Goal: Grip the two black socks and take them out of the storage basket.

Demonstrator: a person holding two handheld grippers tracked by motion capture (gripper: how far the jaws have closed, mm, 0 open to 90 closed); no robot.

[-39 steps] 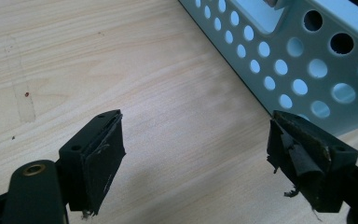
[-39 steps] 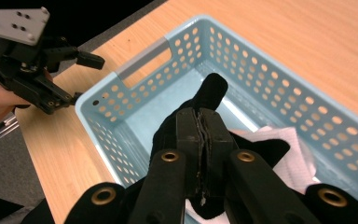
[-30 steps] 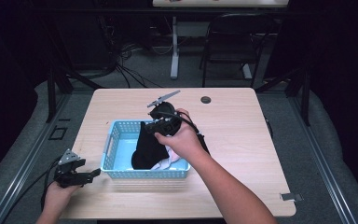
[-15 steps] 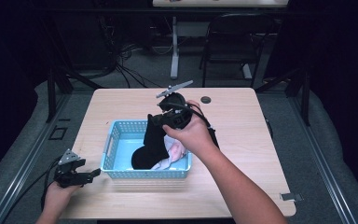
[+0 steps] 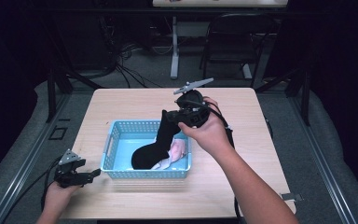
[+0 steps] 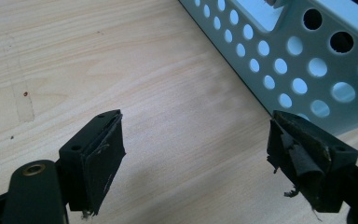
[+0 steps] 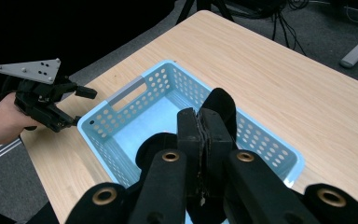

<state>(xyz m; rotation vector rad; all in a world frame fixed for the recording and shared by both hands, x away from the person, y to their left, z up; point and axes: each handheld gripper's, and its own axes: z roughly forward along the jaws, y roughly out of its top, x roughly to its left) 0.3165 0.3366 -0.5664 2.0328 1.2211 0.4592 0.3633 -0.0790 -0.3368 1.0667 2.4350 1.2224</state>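
One wooden table (image 5: 135,100) carries one blue basket (image 5: 109,144). One black sock (image 5: 156,142) hangs half out of the basket, long axis slanting up toward the right gripper (image 5: 168,115), jaws clamped on its top. The left gripper (image 5: 93,174), just left of the basket, has its jaws apart.

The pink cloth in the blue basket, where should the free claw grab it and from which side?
Grip the pink cloth at its bunched edge by the right wall of the blue basket, coming straight down from above. The black sock, held by the right claw, drapes over its left part, leaving the right edge exposed.
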